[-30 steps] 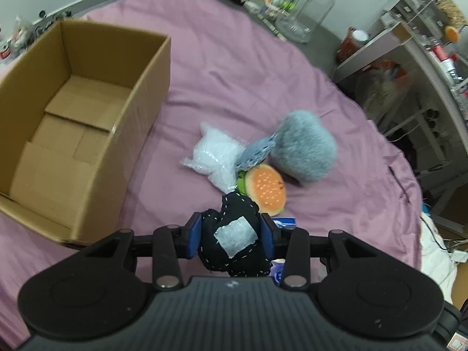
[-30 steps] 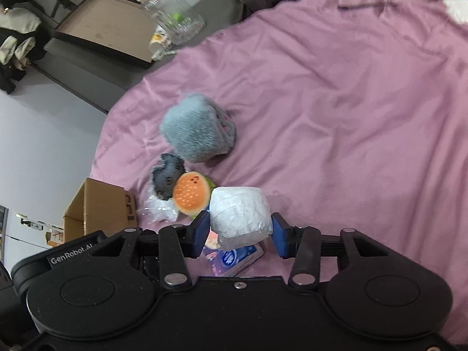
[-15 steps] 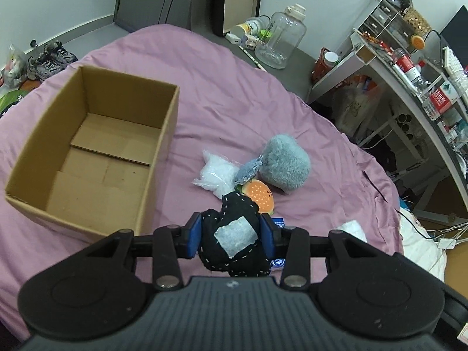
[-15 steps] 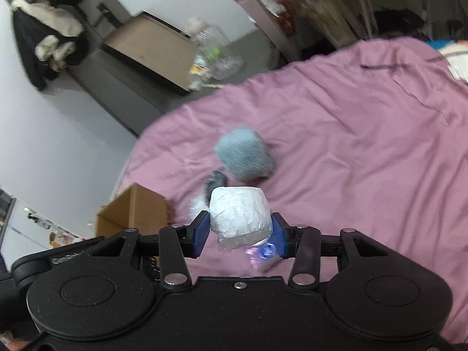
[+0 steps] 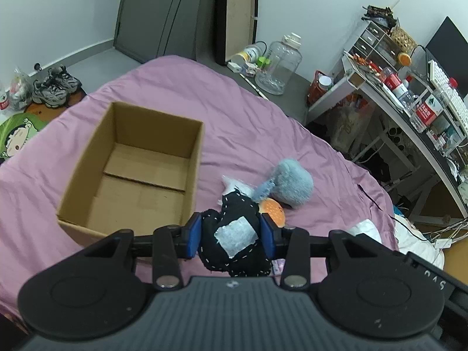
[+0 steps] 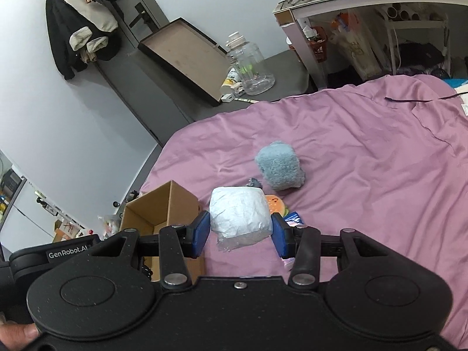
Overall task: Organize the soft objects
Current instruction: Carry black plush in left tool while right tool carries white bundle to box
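Black stitched pouch (image 5: 234, 234) sits clamped in the left claw (image 5: 230, 236), white wrapped bundle (image 6: 239, 213) in the right claw (image 6: 240, 235). Both now lifted off the bed (image 5: 257, 134); cardboard box (image 5: 137, 169), left of centre, looks next.

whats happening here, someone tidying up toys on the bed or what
A person is sorting soft things on a purple bedsheet with a handheld claw in each hand. The left claw is clamped on a black stitched plush with a white patch; the right claw grips a white wrapped bundle. The open cardboard box on the bed holds nothing yet. A fluffy blue plush, a burger plush and a small clear bag lie beside it.
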